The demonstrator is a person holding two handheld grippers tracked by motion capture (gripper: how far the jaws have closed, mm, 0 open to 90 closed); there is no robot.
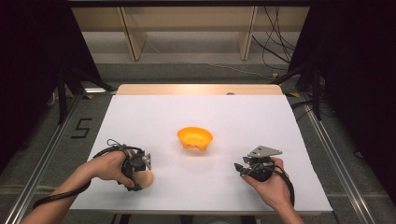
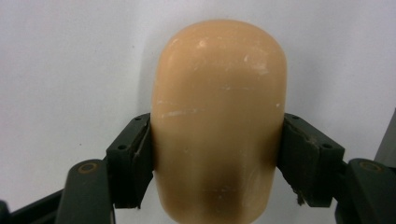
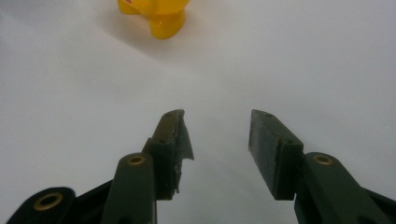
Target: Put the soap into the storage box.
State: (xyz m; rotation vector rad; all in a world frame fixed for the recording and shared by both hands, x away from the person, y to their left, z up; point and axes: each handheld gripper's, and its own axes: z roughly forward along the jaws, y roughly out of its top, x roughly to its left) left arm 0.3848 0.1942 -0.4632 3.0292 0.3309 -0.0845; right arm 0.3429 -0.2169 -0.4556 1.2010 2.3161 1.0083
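White paper is covering the table (image 1: 201, 112) in the high view, where the left gripper (image 1: 140, 179) is pinching a tan rounded block (image 1: 145, 179) at the near left, the right gripper (image 1: 240, 169) is waiting at the near right, and the orange bowl (image 1: 194, 138), lying between them and farther out, is looking empty, so I judge the grasp done and any placing not yet begun. Seen from the left gripper view, both jaws are pressing the tan rounded block (image 2: 218, 121) on its two flanks, while the right gripper view is showing its jaws standing apart around nothing, with the orange bowl (image 3: 156, 16) well ahead and to their left.
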